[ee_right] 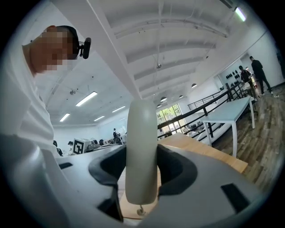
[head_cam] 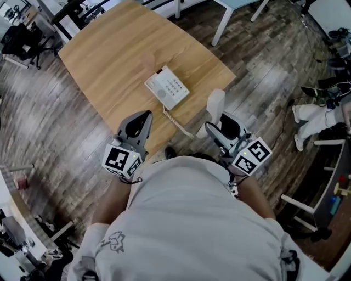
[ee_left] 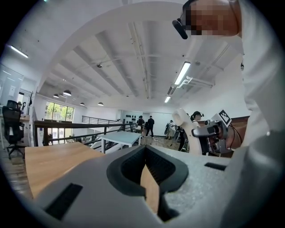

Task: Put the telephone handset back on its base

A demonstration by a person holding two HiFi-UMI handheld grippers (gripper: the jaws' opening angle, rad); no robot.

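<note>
The white telephone base (head_cam: 167, 88) with its keypad lies on the wooden table (head_cam: 115, 55), near the front edge. Its coiled cord (head_cam: 178, 123) runs off the table edge toward the handset. My right gripper (head_cam: 218, 127) is shut on the white handset (head_cam: 215, 105), which stands upright in front of the table, right of the base. In the right gripper view the handset (ee_right: 141, 147) fills the gap between the jaws of the gripper (ee_right: 141, 171). My left gripper (head_cam: 141, 122) hovers over the table's front edge, left of the cord, shut and holding nothing. The left gripper (ee_left: 145, 153) points up and across, and its view shows the handset (ee_left: 182, 119).
A white table (head_cam: 230, 8) stands beyond the wooden one on the plank floor. A person (head_cam: 315, 118) sits at the right by a desk. Chairs and equipment (head_cam: 19, 41) crowd the far left. My own body fills the bottom of the head view.
</note>
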